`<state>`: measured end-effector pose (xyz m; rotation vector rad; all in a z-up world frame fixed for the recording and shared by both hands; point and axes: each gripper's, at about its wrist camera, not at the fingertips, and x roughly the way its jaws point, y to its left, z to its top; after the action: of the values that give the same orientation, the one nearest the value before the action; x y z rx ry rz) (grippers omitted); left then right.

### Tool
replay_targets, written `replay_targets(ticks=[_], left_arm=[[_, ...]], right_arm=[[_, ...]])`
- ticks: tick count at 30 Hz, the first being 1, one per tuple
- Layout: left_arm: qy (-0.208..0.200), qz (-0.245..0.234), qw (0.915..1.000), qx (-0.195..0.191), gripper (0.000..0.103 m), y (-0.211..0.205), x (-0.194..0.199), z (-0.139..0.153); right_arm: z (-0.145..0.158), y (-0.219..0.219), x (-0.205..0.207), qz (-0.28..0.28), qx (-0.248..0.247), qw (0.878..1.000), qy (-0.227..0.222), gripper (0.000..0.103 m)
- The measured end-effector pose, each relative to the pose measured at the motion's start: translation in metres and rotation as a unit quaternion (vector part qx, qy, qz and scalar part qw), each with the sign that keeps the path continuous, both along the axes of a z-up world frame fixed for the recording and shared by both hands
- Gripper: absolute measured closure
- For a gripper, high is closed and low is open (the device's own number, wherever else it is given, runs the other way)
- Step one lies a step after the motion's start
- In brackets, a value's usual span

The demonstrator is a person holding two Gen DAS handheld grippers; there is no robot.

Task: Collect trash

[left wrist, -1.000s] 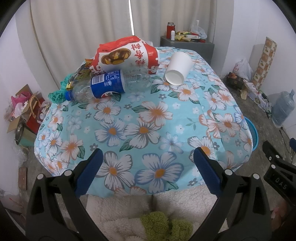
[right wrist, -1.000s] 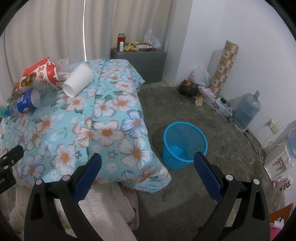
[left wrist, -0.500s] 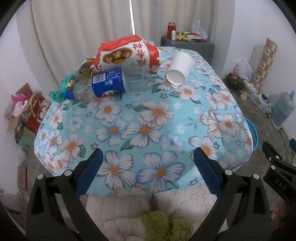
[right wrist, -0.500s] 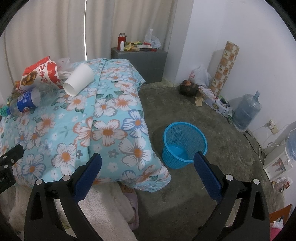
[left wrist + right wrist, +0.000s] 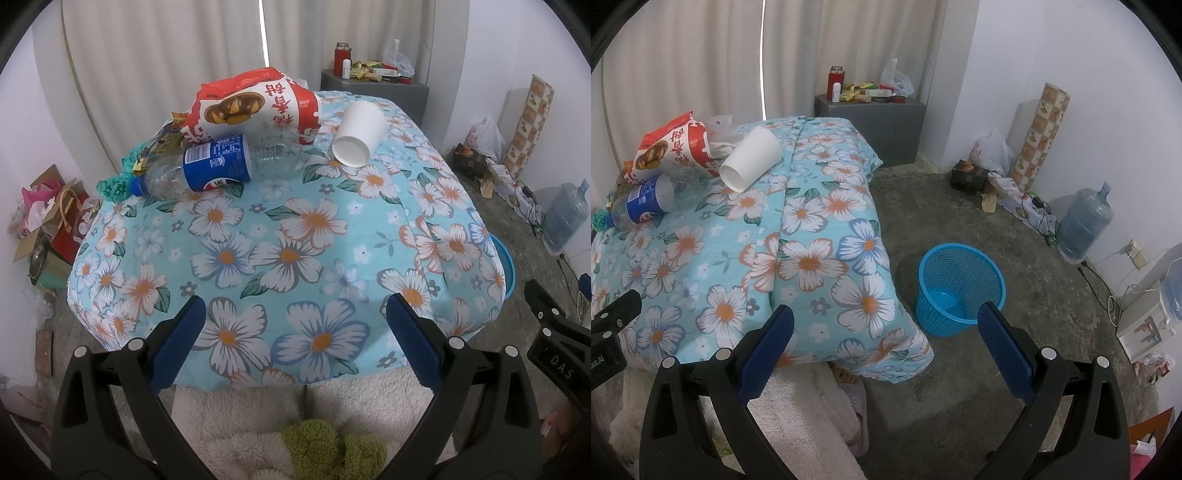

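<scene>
The left gripper [image 5: 291,325] has its jaws spread wide with nothing between them, its blue-padded fingers [image 5: 177,343] held over the near edge of the surface, which is draped in a light-blue cloth printed with white and orange flowers [image 5: 295,236]. The right gripper [image 5: 886,325] is likewise spread wide and empty, hanging off the surface's near right corner, over bare grey concrete floor [image 5: 997,369].

Well beyond the left jaws, at the far end of the surface, the trash lies together. A clear plastic bottle with a blue label and blue cap [image 5: 218,166] lies on its side, cap pointing left. Right behind it, touching, sits a puffy red-and-white snack bag [image 5: 255,107]. At the bottle's left are a small crumpled yellow wrapper [image 5: 162,147] and a bit of green crumpled material [image 5: 114,184]. Just right of the bag, a white paper cup [image 5: 358,133] lies tipped over, its mouth facing the camera.

A round blue plastic mesh wastebasket [image 5: 960,288] stands on the floor just beside the surface's right side, with nothing in it that shows.

Farther off, a large clear water jug [image 5: 1084,221] stands by the white wall.
</scene>
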<state>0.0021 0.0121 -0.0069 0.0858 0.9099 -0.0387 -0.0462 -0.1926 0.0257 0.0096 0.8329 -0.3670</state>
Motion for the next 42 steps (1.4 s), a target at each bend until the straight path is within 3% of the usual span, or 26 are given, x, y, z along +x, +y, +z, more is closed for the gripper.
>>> replay_targets(ticks=[16, 22, 31, 33, 36, 39, 42], left_arm=[[0.002, 0.001, 1.0000, -0.003, 0.009, 0.010, 0.001, -0.002], [-0.010, 0.035, 0.9993, -0.006, 0.009, 0.051, 0.015, -0.005], [-0.038, 0.127, 0.9912, 0.007, 0.009, 0.157, 0.061, -0.005], [-0.051, 0.117, 0.9917, -0.013, 0.009, 0.182, 0.070, -0.004], [-0.075, 0.097, 0.9888, -0.085, 0.009, 0.220, 0.082, -0.003], [-0.059, 0.096, 0.9895, -0.090, 0.009, 0.242, 0.103, -0.004], [-0.070, 0.104, 0.9862, -0.108, 0.009, 0.265, 0.122, -0.002]], right_arm=[[-0.002, 0.007, 0.011, 0.011, 0.009, 1.000, 0.001, 0.006], [-0.008, 0.028, 0.054, 0.061, 0.047, 0.997, 0.005, 0.006], [-0.048, 0.082, 0.145, 0.148, 0.102, 0.982, 0.059, 0.006], [-0.056, 0.090, 0.160, 0.153, 0.104, 0.980, 0.070, 0.006], [-0.071, 0.098, 0.178, 0.156, 0.094, 0.978, 0.097, 0.006], [-0.074, 0.101, 0.178, 0.167, 0.083, 0.978, 0.090, 0.006], [-0.075, 0.098, 0.172, 0.172, 0.093, 0.977, 0.085, 0.006]])
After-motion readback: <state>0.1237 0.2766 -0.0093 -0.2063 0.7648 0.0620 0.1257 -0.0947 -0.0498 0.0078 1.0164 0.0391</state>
